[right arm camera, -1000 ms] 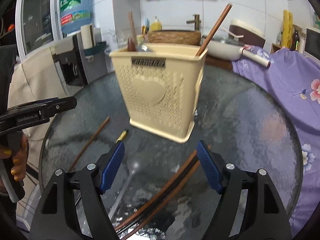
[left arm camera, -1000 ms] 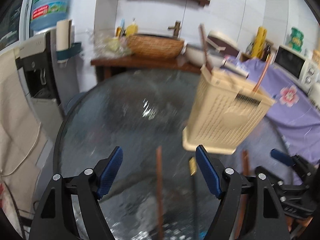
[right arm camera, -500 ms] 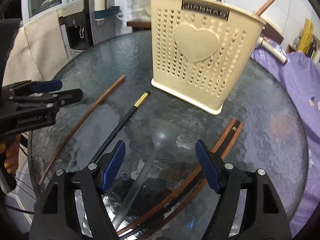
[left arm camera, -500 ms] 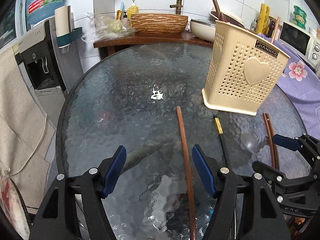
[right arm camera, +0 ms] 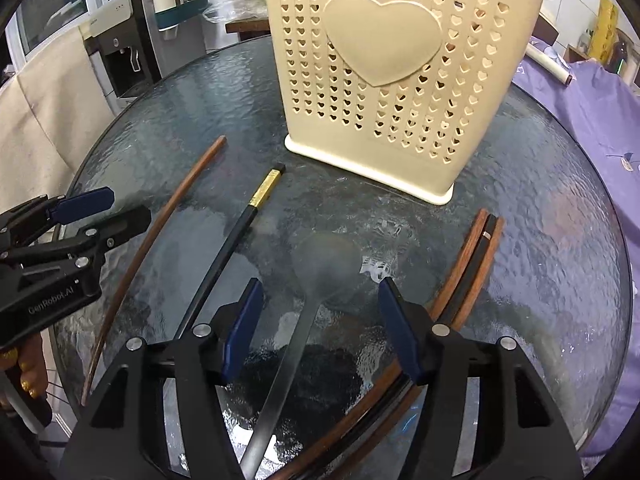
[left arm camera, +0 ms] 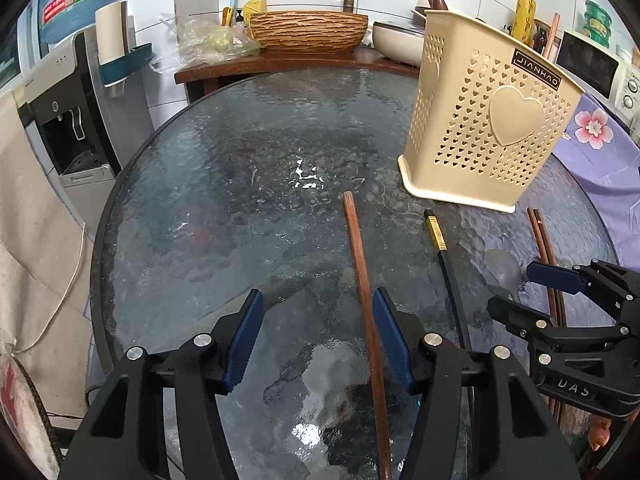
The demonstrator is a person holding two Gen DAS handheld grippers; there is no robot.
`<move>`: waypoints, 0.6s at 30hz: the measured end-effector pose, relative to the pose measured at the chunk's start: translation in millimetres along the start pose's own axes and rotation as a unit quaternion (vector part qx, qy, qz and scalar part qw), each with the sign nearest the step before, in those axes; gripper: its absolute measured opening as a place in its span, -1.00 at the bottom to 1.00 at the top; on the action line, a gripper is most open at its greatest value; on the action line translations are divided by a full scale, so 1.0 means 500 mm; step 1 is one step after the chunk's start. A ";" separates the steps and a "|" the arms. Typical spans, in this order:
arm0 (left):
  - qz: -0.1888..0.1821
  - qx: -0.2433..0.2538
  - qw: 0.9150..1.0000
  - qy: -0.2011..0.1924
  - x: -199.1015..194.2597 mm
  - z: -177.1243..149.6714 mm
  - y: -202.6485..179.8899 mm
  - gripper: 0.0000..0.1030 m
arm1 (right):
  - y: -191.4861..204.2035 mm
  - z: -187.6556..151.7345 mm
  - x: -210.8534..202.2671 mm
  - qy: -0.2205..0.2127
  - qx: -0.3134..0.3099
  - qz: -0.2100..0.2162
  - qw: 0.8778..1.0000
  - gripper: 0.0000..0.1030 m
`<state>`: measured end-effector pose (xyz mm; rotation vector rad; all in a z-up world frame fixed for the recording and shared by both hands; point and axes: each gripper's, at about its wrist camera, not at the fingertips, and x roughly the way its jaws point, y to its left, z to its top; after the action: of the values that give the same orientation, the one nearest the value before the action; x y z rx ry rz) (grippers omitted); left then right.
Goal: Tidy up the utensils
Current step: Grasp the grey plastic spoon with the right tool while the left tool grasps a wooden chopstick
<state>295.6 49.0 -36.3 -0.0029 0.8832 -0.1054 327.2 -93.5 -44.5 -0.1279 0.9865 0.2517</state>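
Now, risks as I read them, from my left side to my right:
left gripper point(left arm camera: 318, 334): my jaws are closing with nothing clamped yet; the lone brown chopstick point(left arm camera: 362, 280) lies between the pads, hard by the right-hand one.
left risk: that off-centre placing may let one pad nudge the stick first, so it rolls on the slick glass tabletop point(left arm camera: 224, 184) instead of being caught.
black chopstick point(right arm camera: 240, 228): it lies flat between my two grippers, gold band toward the holder; a skidding brown stick could knock it.
right gripper point(right arm camera: 320, 326): jaws closing, empty so far; the steel spoon point(right arm camera: 316, 276) has its handle running between the pads.
right risk: the handle is thin and flat on the glass, so my pads could slip over it.
chopstick bundle point(right arm camera: 476, 256): just beside my right-hand pad; I may snag it.
utensil holder point(right arm camera: 396, 76): upright beyond the loose utensils, already holding a few; a careless lift could tip it.
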 end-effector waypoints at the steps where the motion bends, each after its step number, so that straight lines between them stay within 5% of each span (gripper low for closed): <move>1: 0.000 0.002 1.000 0.001 0.003 0.001 -0.002 0.05 | 0.002 0.002 0.001 0.001 0.001 -0.001 1.000 0.17; 14: 0.013 0.020 1.000 0.015 0.054 0.038 -0.019 -0.08 | -0.004 0.048 0.024 0.002 0.007 -0.003 1.000 -0.28; 18: 0.020 0.023 0.999 0.018 0.070 0.055 -0.023 -0.16 | -0.011 0.049 0.026 0.001 0.005 0.000 1.000 -0.28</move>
<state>337.7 33.0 -45.1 0.0607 0.9152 -0.0881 355.2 -91.3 -41.9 -0.1185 0.9888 0.2459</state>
